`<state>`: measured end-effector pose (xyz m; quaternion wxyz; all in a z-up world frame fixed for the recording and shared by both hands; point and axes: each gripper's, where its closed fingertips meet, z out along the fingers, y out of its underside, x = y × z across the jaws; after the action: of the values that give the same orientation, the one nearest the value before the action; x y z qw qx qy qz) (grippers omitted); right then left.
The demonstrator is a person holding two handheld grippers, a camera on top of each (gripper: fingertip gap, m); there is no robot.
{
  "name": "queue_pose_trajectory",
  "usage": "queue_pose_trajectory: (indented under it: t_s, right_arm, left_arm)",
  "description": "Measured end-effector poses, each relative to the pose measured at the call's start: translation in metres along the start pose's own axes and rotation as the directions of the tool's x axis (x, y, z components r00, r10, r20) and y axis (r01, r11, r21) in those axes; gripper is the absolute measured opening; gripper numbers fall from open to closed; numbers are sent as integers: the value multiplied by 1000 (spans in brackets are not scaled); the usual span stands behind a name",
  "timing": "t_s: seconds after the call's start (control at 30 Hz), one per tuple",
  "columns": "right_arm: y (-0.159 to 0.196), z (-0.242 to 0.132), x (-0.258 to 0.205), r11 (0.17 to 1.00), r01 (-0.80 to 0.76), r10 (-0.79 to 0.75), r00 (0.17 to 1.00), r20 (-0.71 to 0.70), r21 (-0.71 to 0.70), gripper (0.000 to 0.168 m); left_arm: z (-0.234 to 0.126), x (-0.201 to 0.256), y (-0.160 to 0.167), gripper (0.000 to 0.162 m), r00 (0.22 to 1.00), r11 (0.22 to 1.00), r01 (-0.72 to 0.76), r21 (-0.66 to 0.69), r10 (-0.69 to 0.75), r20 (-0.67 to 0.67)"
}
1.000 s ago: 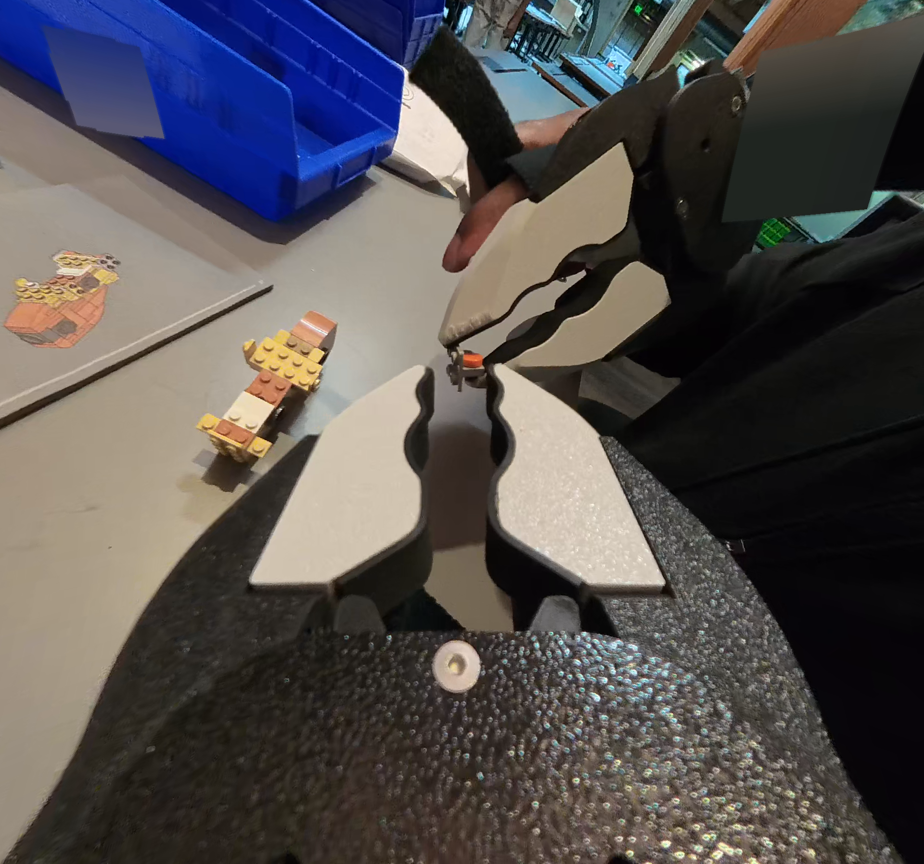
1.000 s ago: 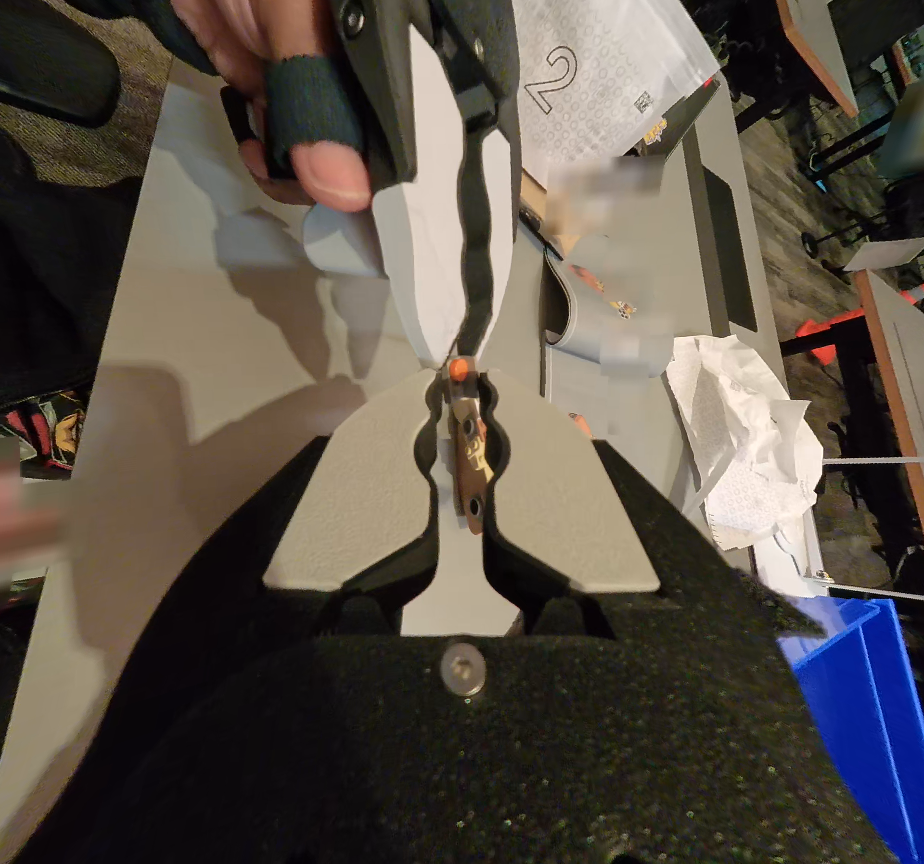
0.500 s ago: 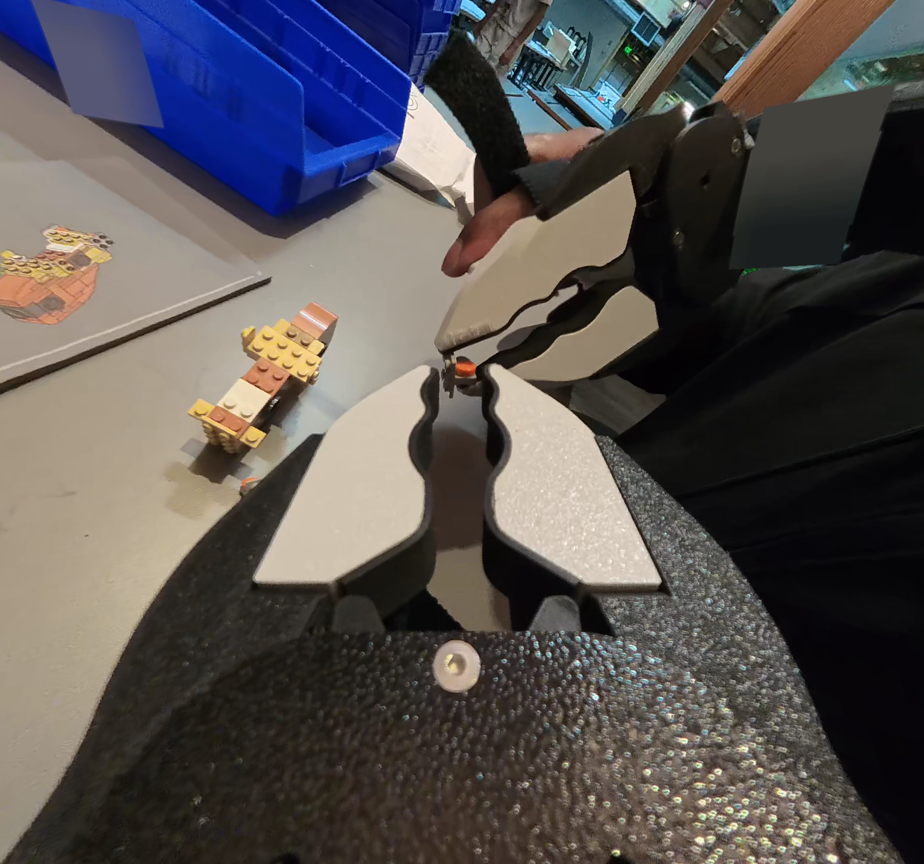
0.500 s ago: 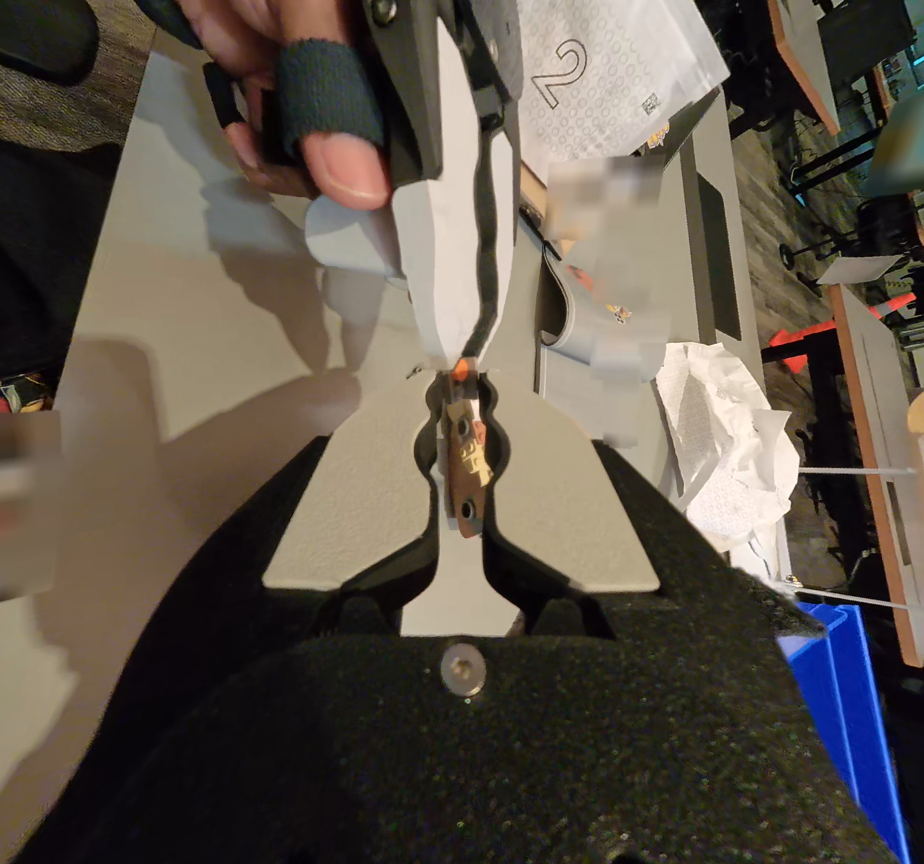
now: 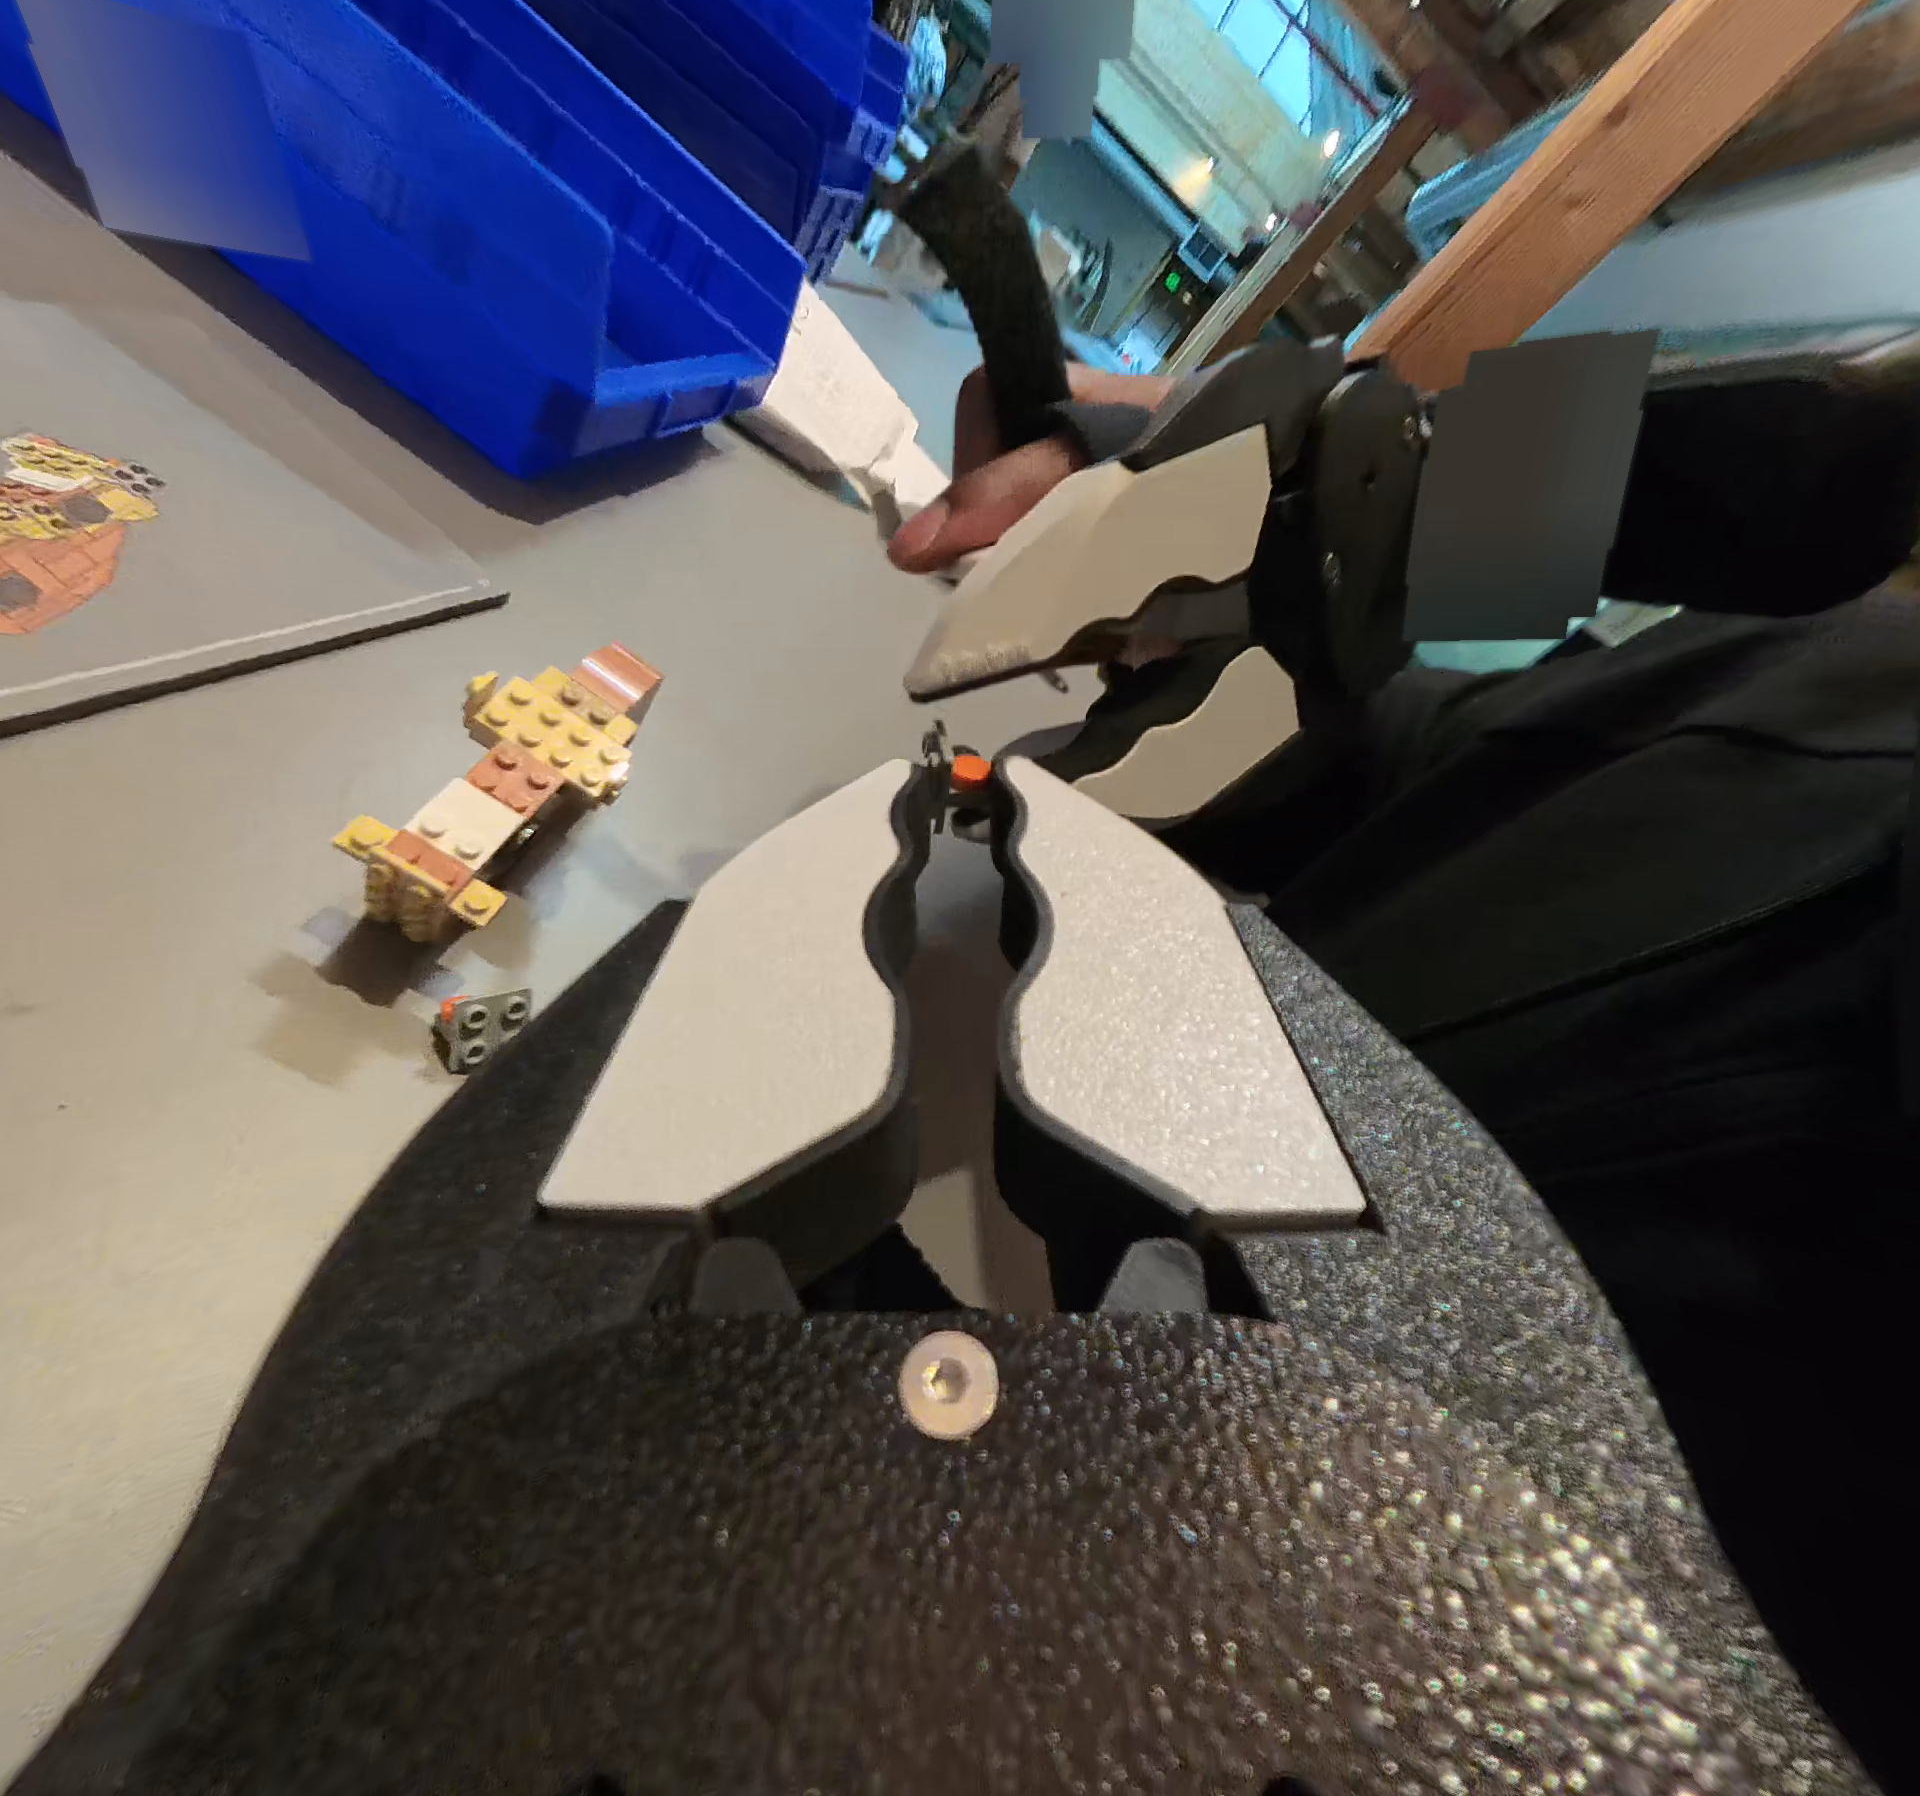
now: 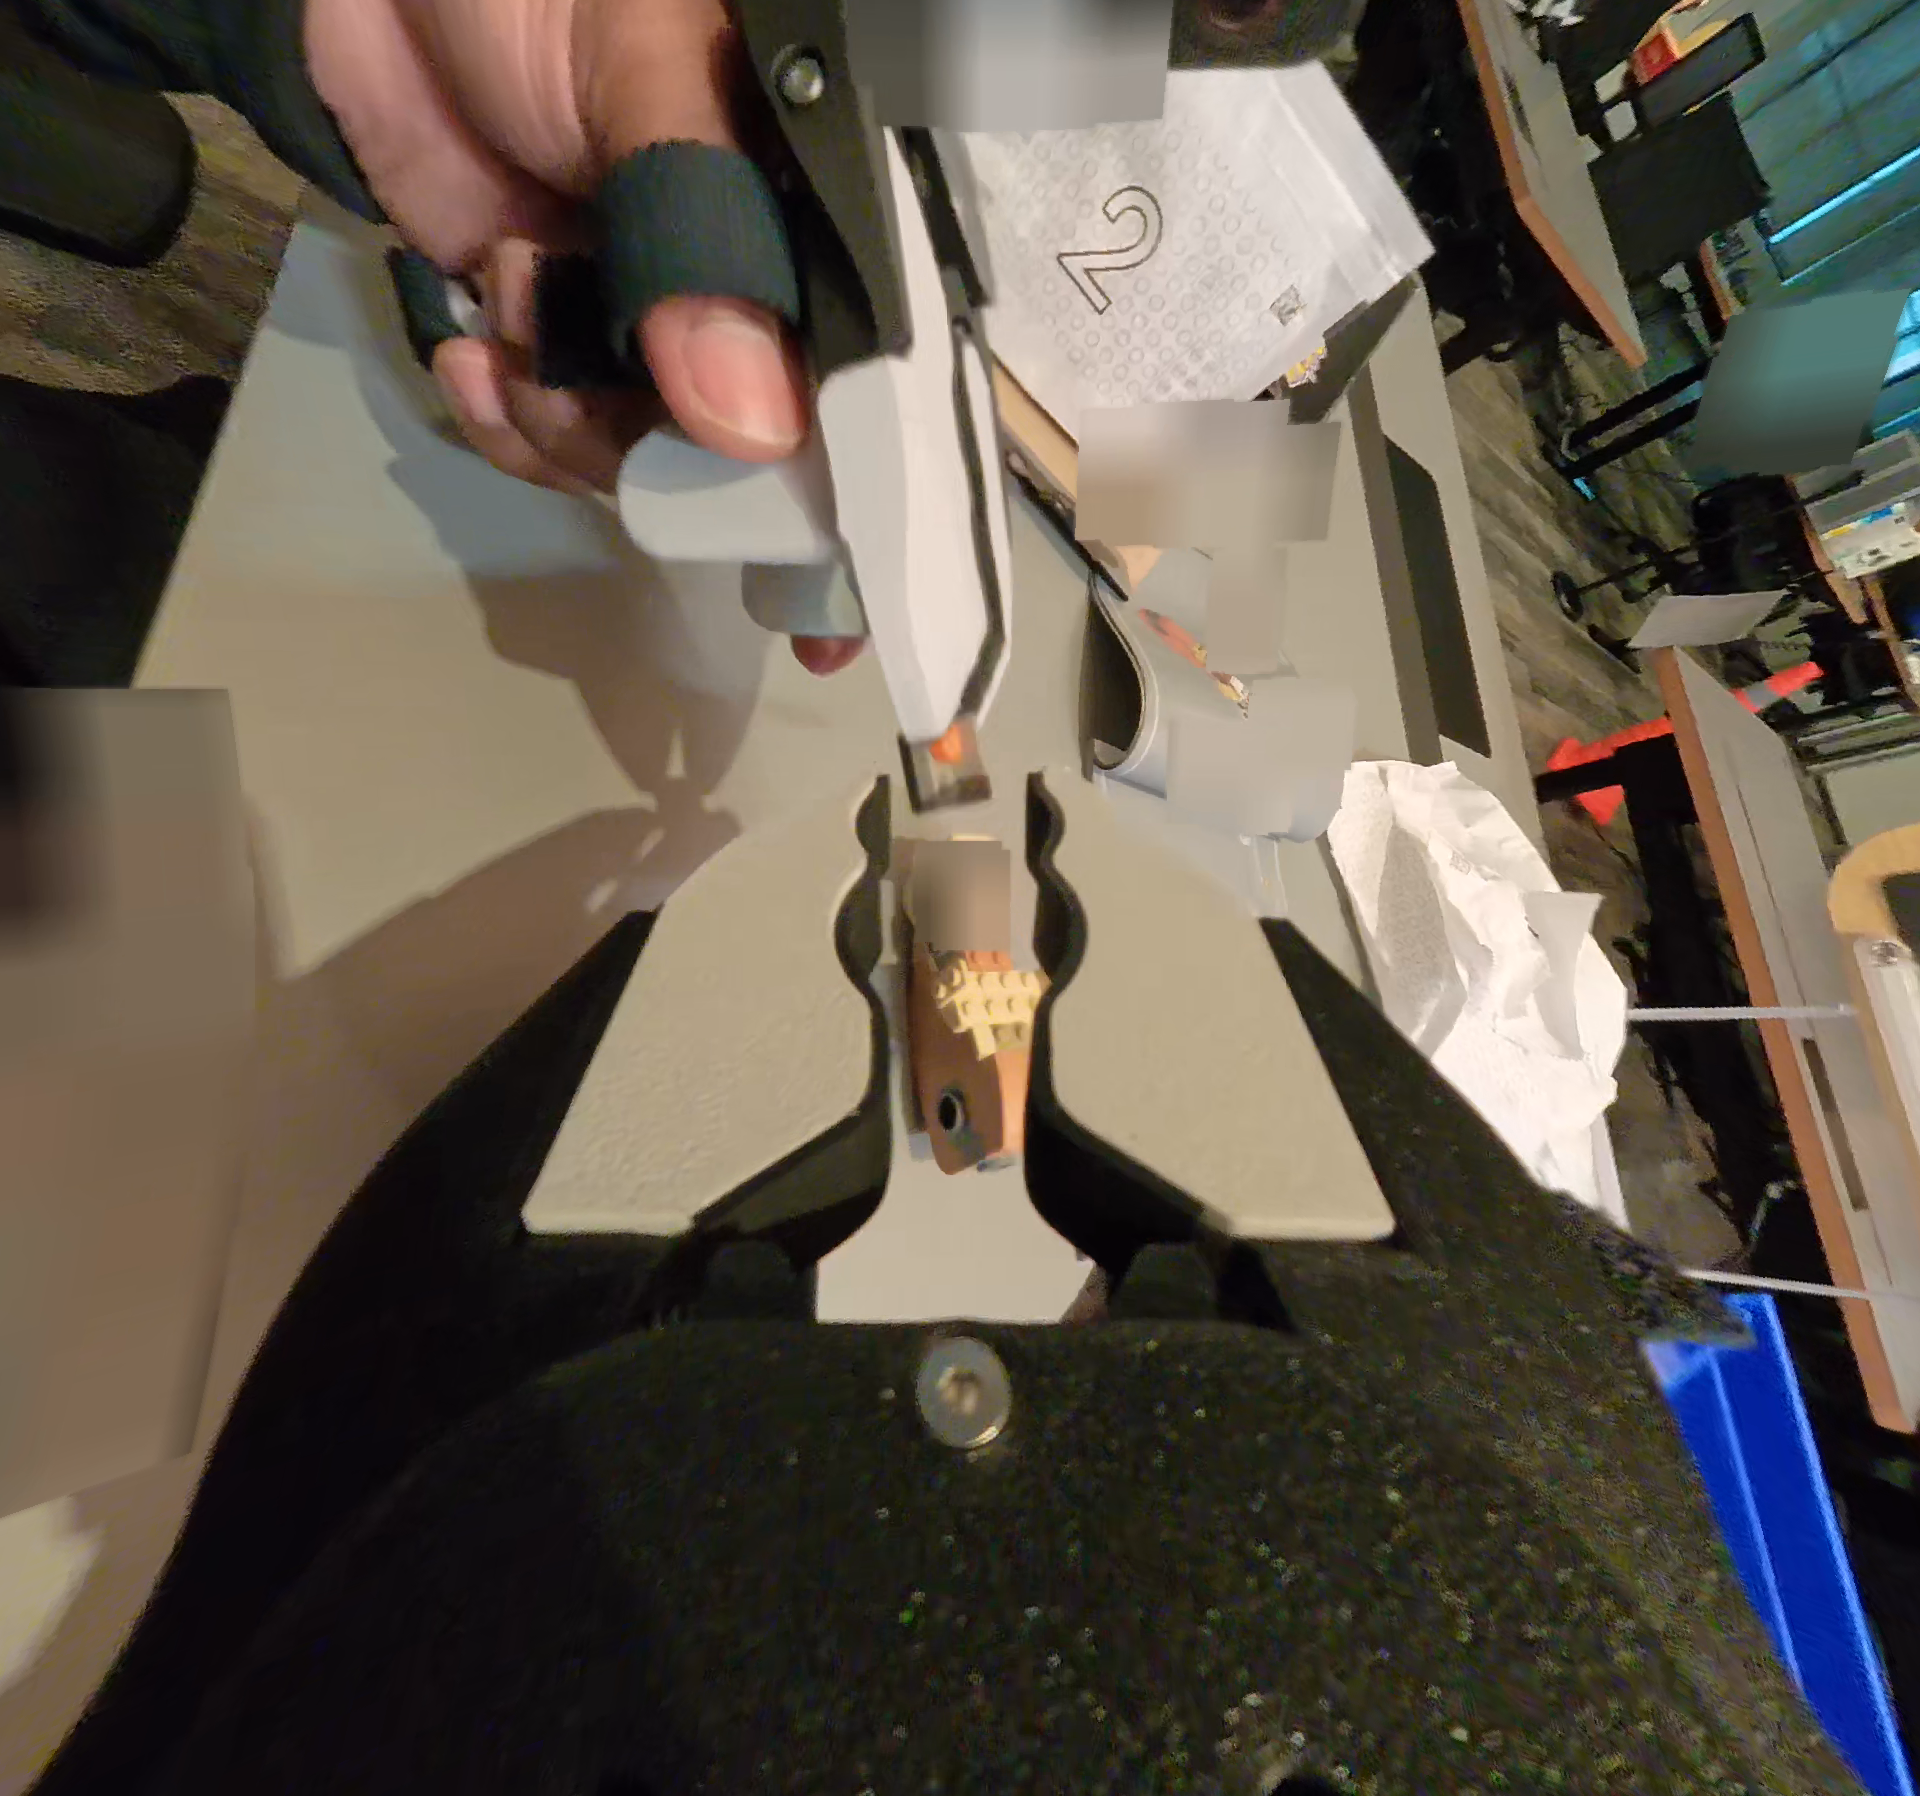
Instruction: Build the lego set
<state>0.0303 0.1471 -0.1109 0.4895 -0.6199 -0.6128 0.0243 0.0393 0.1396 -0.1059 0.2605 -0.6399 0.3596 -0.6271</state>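
Note:
My left gripper [image 5: 961,780] is shut on a small grey piece with an orange stud [image 5: 968,770], held at its fingertips above the table. The same piece [image 6: 943,759] shows in the right wrist view at the tip of the left gripper [image 6: 940,744]. My right gripper [image 6: 956,790] is open and empty, its tips just short of that piece. It also shows in the left wrist view [image 5: 997,707] with its jaws apart. The tan and brown lego build [image 5: 499,801] lies on the grey table; it shows between the right fingers [image 6: 977,1040].
A small grey plate [image 5: 483,1024] lies next to the build. The instruction booklet [image 5: 208,551] and blue bins [image 5: 468,188] are at the left. A white numbered bag [image 6: 1174,240] and crumpled paper [image 6: 1475,977] lie farther off. A person's dark clothing fills the right. Both grippers' tips are close together, under 4 cm apart. The small grey plate [image 5: 483,1024] is about 11 centimetres from both grippers' fingertips.
My right gripper has opened and let go of the small piece, which stays in the left gripper. The two grippers have drawn slightly apart.

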Motion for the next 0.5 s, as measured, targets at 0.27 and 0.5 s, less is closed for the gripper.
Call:
queue_pose_trajectory:
  t_s: [0.27,0.5]
  right_arm:
    - [51,17,13,974,140,-155,985,-74,-180,26]
    - [68,47,8,910,212,-186,977,108,-356,26]
  left_arm:
    - [-43,-36,-10,10,971,988,-97,118,68,228]
    - [-54,-54,-3,10,941,985,-153,76,122,314]
